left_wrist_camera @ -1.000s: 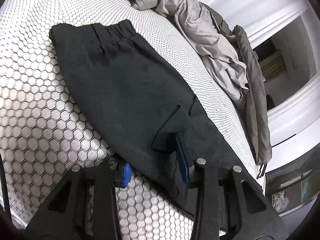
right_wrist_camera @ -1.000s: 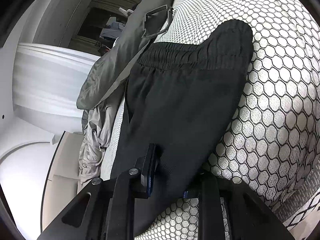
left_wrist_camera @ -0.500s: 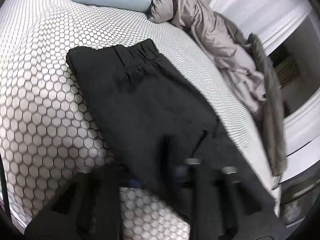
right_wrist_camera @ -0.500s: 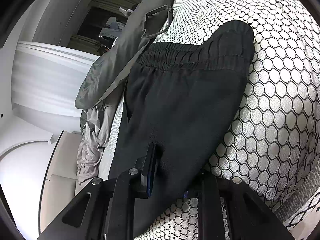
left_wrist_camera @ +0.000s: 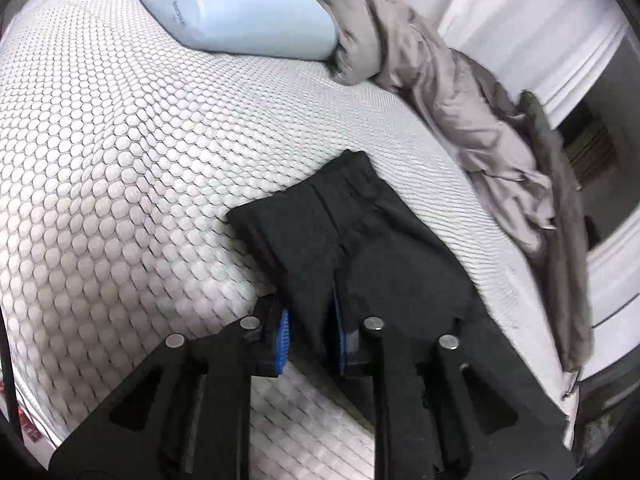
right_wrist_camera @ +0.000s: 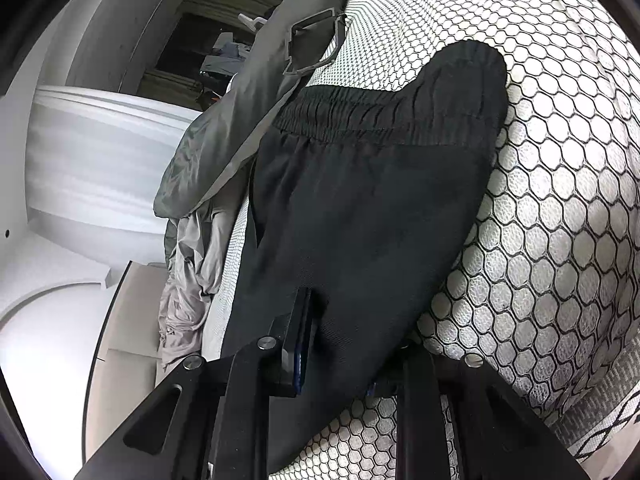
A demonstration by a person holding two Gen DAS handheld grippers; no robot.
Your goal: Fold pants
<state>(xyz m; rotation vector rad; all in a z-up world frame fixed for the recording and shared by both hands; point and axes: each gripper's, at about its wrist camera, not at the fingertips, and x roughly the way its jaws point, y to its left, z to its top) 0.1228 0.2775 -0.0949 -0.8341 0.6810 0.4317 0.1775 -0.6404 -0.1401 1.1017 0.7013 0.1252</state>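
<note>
Black pants (left_wrist_camera: 360, 240) lie on a bed with a honeycomb-patterned cover (left_wrist_camera: 100, 160). My left gripper (left_wrist_camera: 311, 336) has a raised fold of the black fabric between its blue pads; the pads touch the cloth while the jaws are opening slightly. In the right wrist view the pants (right_wrist_camera: 380, 200) stretch away to the gathered elastic waistband (right_wrist_camera: 380, 120). My right gripper (right_wrist_camera: 340, 360) is shut on the near part of the fabric, which hides most of its right finger.
A pale blue pillow (left_wrist_camera: 240, 4) lies at the head of the bed. Crumpled grey-beige bedding (left_wrist_camera: 460, 100) and a dark grey garment (right_wrist_camera: 248, 112) run along the far edge of the bed. White curved walls stand beyond that edge.
My left gripper has closed on a fold of the pants and carried it toward their far end, which now looks much nearer. The pillow has come into view. The right gripper has not moved.
</note>
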